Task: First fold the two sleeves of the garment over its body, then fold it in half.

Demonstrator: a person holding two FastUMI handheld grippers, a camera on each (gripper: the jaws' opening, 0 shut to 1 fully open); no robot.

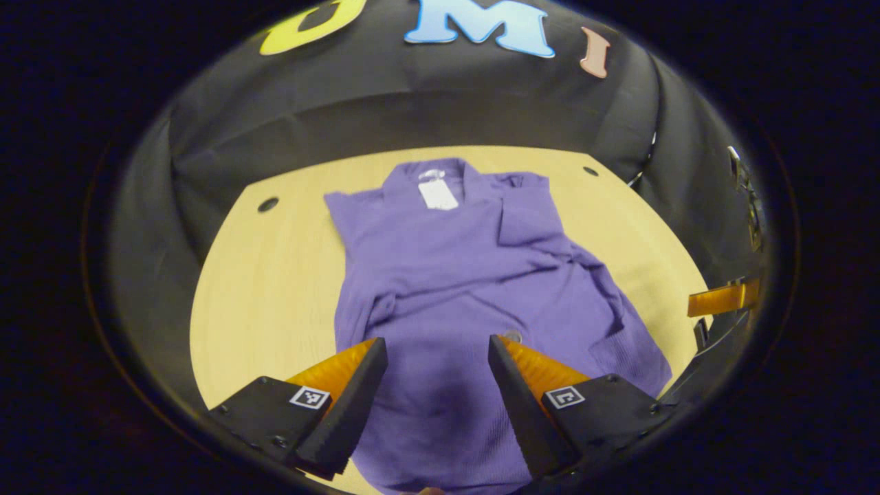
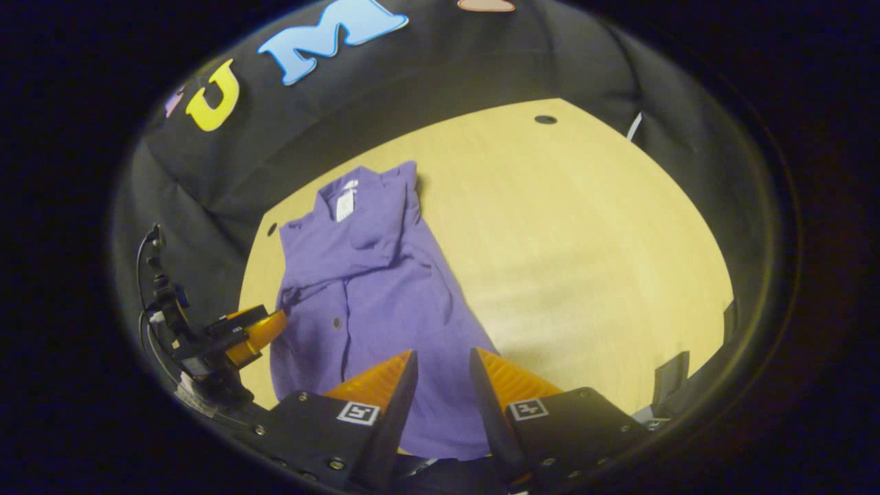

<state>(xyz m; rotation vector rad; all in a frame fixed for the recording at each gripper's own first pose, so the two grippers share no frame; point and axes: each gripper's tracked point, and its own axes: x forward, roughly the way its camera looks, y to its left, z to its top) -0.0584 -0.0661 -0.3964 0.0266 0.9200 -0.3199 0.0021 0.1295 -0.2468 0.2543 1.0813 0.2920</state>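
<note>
The purple ribbed button-front garment (image 1: pixel 474 275) lies flat on the pale wooden bench (image 1: pixel 275 275), collar at 12 o'clock, hem at 6, sleeves apparently already folded in. Both the left gripper (image 1: pixel 436 385) and right gripper (image 2: pixel 440 392) hover released over the hem, so the half-fold likely runs toward 12.

A plain purple knitted garment (image 1: pixel 474 275), without pattern, is seen ahead of and between the fingers, with a white rectangular tag (image 1: pixel 437 194) at its collar and a small grey button (image 2: pixel 337 322). A pale yellow wood-grained tabletop (image 2: pixel 584 240) is seen beneath.
</note>
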